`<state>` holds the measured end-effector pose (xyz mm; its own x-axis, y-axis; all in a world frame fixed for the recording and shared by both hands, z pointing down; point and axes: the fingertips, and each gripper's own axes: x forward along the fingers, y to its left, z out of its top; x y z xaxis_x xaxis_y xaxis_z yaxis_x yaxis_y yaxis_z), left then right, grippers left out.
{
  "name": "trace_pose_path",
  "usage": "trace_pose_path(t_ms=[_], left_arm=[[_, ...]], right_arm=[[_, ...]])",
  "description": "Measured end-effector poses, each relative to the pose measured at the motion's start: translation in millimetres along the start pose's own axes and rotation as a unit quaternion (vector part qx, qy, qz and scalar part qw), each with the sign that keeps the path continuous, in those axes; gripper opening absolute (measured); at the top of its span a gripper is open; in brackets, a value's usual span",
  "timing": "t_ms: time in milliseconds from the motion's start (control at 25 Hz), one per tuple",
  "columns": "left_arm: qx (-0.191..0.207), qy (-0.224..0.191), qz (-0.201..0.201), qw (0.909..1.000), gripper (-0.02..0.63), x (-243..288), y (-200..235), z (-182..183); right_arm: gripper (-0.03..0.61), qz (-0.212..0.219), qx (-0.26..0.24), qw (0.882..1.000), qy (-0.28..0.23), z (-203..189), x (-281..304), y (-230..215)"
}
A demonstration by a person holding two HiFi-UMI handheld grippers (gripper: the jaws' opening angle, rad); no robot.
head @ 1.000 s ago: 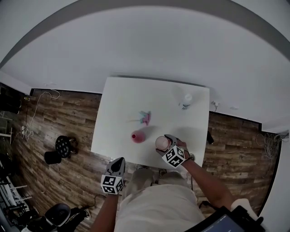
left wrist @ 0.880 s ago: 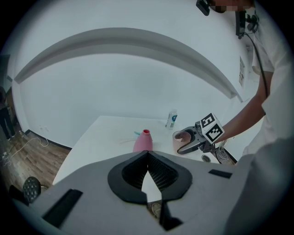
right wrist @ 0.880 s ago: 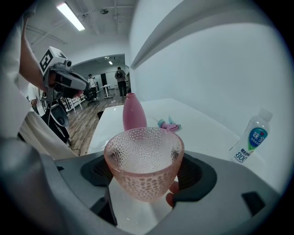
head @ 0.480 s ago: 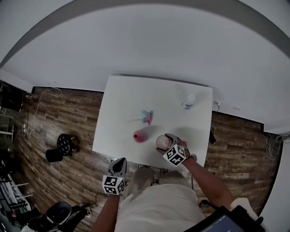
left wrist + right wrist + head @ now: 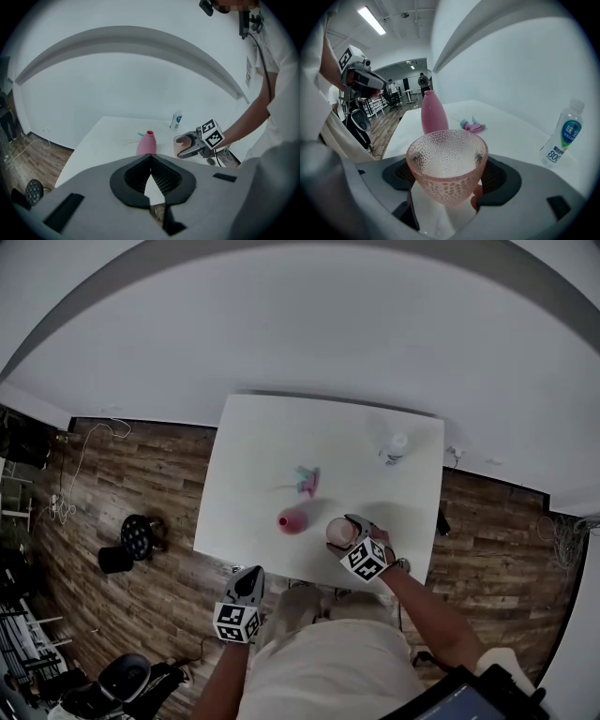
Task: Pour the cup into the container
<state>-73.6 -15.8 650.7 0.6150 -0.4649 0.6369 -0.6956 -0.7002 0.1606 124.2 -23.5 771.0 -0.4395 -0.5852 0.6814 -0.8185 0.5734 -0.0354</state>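
Note:
My right gripper (image 5: 446,174) is shut on a pink dimpled glass cup (image 5: 446,166), held upright between its wide-set pads. In the head view the cup (image 5: 338,532) is over the near part of the white table (image 5: 262,442), to the right of a pink narrow-necked vase (image 5: 292,520). The vase (image 5: 431,113) stands upright just beyond the cup. What is inside the cup does not show. My left gripper (image 5: 250,573) hangs shut and empty off the table's near edge, its jaws (image 5: 150,160) pointing toward the vase (image 5: 147,143).
A clear water bottle (image 5: 397,447) with a blue label stands at the far right of the table. A small pink and teal object (image 5: 307,481) lies past the vase. Wooden floor surrounds the table, and a white wall rises behind it.

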Motion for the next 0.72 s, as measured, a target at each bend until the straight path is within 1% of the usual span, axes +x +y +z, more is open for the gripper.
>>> trace_pose_path(t_ms=[280, 480, 600, 720], left_arm=[[0.003, 0.000, -0.005, 1.0000, 0.009, 7, -2, 6], [0.005, -0.004, -0.009, 0.9999, 0.009, 9, -4, 9], [0.004, -0.004, -0.011, 0.9999, 0.009, 11, -6, 10], [0.001, -0.007, -0.014, 0.9999, 0.011, 10, -8, 12]], right_arm=[[0.385, -0.012, 0.004, 1.000, -0.008, -8, -2, -5], [0.386, -0.011, 0.005, 1.000, -0.001, -17, -5, -5], [0.421, -0.012, 0.006, 1.000, -0.002, -17, -7, -6], [0.464, -0.018, 0.017, 1.000, -0.017, -9, -13, -8]])
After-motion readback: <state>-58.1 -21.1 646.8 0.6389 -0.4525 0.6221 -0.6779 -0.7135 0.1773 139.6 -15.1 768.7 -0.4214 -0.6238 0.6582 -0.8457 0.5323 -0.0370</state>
